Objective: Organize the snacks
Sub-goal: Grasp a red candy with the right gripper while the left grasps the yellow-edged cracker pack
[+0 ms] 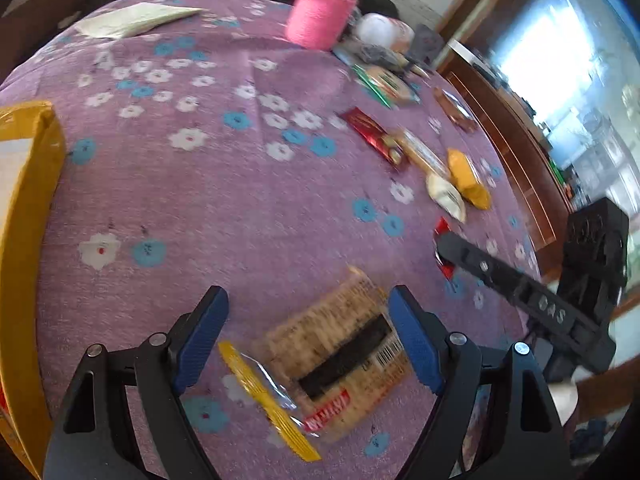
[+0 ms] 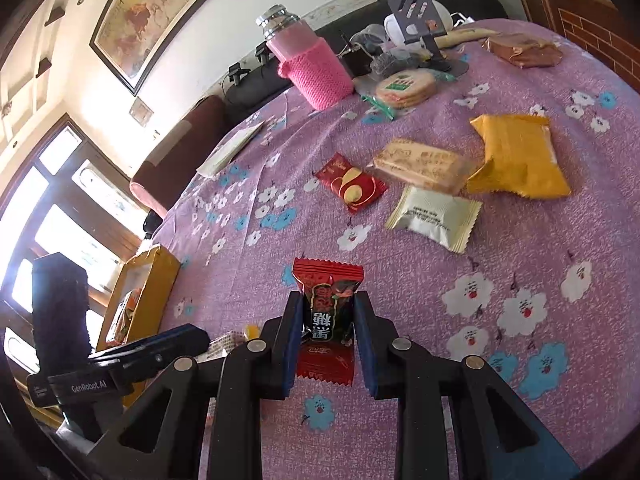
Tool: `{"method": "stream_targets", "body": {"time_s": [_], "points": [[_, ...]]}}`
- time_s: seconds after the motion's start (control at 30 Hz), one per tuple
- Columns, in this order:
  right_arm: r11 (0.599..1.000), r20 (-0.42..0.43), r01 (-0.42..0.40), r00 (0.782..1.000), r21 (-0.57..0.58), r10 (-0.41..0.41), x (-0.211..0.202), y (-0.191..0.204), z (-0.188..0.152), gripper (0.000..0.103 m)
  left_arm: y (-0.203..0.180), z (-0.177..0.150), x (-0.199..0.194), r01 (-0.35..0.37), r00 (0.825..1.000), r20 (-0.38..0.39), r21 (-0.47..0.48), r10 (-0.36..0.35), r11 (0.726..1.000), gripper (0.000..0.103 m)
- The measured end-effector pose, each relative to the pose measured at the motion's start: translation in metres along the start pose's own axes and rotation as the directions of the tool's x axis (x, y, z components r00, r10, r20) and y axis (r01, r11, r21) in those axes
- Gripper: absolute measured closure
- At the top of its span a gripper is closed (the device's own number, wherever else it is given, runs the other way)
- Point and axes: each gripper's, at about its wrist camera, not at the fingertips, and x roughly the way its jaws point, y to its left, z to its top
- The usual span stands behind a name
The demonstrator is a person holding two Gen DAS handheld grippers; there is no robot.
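Candy, red wrapper (image 2: 328, 312), sat pinched in the right claw (image 2: 328, 320), pads narrow on its middle, lower tail resting on the purple floral cloth of the counter (image 2: 520, 240). The grip was on crinkly film only, so the candy could slide or twist out on lifting.

The left claw (image 1: 308, 344) stood wide and empty above a beige biscuit pack (image 1: 340, 356), with a yellow-edged clear packet (image 1: 268, 396) just beside that pack on the yellow box's side. If it closed there, it could catch both packets, or skid off the flat one.

The yellow box (image 1: 24, 240) stood well apart from the biscuit pack, at the counter's edge. The right claw was near the biscuit pack too; the two claws could collide when carrying across. The remaining snacks lay beyond the biscuit pack, toward the pink-sleeved bottle (image 1: 324, 12).
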Motion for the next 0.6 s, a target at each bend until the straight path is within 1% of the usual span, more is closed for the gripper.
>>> {"method": "stream_targets", "body": {"time_s": [0.13,0.17,0.27,0.3,0.37,0.47,0.6], "points": [[1.000,0.009,-0.018,1.000,0.007,0.018,-0.004,0.000,0.000,0.077,-0.016,-0.017,-0.006,0.033,0.999,-0.037,0.068,-0.030,0.997,0.021],[1.000,0.009,-0.020,1.000,0.011,0.020,-0.005,0.000,-0.001,0.077,-0.021,-0.022,-0.007,0.033,0.999,-0.041,0.082,-0.029,0.996,0.021],[0.999,0.008,-0.024,1.000,0.027,0.023,-0.005,-0.003,-0.001,0.077,-0.036,-0.032,-0.009,0.002,1.000,-0.027,0.121,0.001,0.993,0.021],[0.999,0.007,-0.025,1.000,0.031,0.025,-0.006,-0.003,0.000,0.077,-0.041,-0.033,-0.008,-0.016,1.000,-0.018,0.131,0.019,0.991,0.021],[0.999,0.010,-0.023,1.000,0.037,0.023,-0.006,-0.004,-0.001,0.077,-0.052,-0.036,-0.005,-0.084,0.997,0.012,0.169,0.083,0.982,0.021],[0.999,0.014,-0.021,1.000,0.040,0.020,-0.007,-0.004,-0.001,0.076,-0.062,-0.039,0.003,-0.171,0.985,0.037,0.216,0.167,0.961,0.021],[0.999,0.013,-0.018,1.000,0.045,0.018,-0.006,-0.006,-0.001,0.076,-0.066,-0.043,0.013,-0.248,0.969,0.056,0.252,0.242,0.935,0.022]]}}
